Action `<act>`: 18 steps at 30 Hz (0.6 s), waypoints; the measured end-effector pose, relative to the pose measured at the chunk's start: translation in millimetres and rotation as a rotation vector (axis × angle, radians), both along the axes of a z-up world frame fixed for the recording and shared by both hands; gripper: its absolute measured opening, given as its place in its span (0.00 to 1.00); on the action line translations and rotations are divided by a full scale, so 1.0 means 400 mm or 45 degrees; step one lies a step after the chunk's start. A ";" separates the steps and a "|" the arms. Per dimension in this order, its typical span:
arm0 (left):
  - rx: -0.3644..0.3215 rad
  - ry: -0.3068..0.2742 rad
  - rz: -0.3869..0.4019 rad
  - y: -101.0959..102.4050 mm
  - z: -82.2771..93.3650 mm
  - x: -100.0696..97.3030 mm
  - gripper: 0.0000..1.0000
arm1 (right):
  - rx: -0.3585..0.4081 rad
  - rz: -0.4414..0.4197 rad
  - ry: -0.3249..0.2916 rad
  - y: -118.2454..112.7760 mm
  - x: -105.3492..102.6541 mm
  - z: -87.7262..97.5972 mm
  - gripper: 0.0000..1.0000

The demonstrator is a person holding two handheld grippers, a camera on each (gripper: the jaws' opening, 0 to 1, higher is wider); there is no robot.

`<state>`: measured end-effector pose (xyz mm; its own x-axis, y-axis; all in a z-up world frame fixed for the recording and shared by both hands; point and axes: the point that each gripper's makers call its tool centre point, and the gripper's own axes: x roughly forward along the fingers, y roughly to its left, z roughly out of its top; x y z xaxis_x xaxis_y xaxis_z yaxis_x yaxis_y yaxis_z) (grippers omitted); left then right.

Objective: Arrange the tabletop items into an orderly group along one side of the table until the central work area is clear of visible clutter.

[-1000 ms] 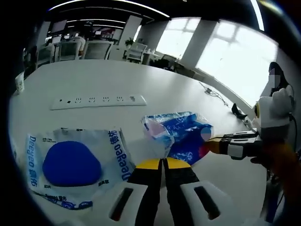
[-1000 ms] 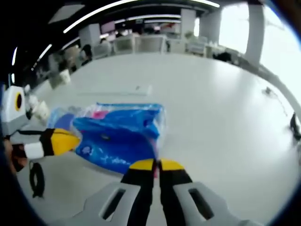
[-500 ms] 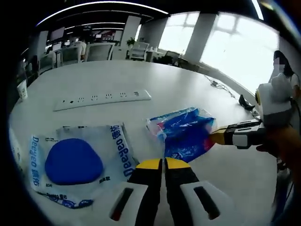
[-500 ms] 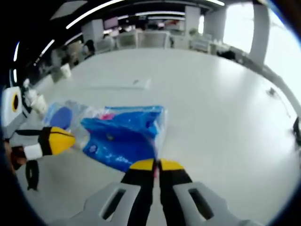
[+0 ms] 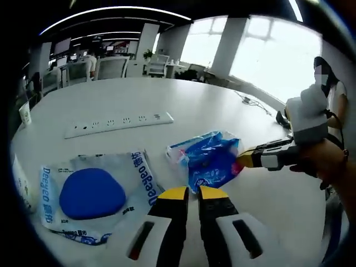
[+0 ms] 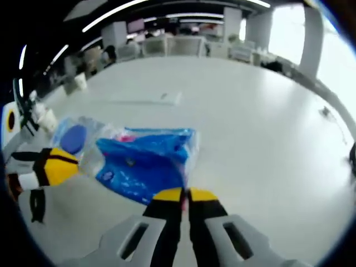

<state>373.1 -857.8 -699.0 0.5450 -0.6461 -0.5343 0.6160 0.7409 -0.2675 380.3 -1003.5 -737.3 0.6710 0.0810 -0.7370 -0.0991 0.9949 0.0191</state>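
Observation:
A crumpled blue plastic bag [image 5: 210, 161] lies on the white table [image 5: 139, 94] just ahead of my left gripper [image 5: 188, 193], whose yellow-tipped jaws stand shut. Their tips sit at the corner of a white packet with a blue pad inside [image 5: 92, 192]; I cannot tell whether they pinch it. My right gripper [image 5: 245, 160] reaches in from the right, shut on the bag's edge. In the right gripper view the right gripper [image 6: 185, 194] pinches the blue bag [image 6: 144, 161]. The left gripper [image 6: 61, 164] is at the far left, beside the packet [image 6: 75, 139].
A white power strip [image 5: 119, 122] lies across the table beyond the packet, also seen as power strip [image 6: 167, 100]. A paper cup [image 5: 25, 111] stands at the left edge. Cables [image 5: 250, 103] lie far right. A person [image 5: 328, 94] and office chairs are behind.
Both views have shifted slightly. The right gripper has kept its hold on the blue bag. In the right gripper view the left gripper sits further left and the packet shows more.

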 end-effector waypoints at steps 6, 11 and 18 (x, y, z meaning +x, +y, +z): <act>-0.012 -0.010 -0.001 0.018 0.017 0.005 0.09 | 0.036 -0.010 -0.006 0.011 0.003 0.002 0.00; -0.079 -0.004 0.013 0.036 0.030 0.001 0.13 | 0.057 -0.029 -0.023 0.012 0.005 0.010 0.05; -0.025 -0.027 0.017 0.075 0.036 0.010 0.22 | 0.067 -0.056 -0.061 -0.002 0.013 0.037 0.23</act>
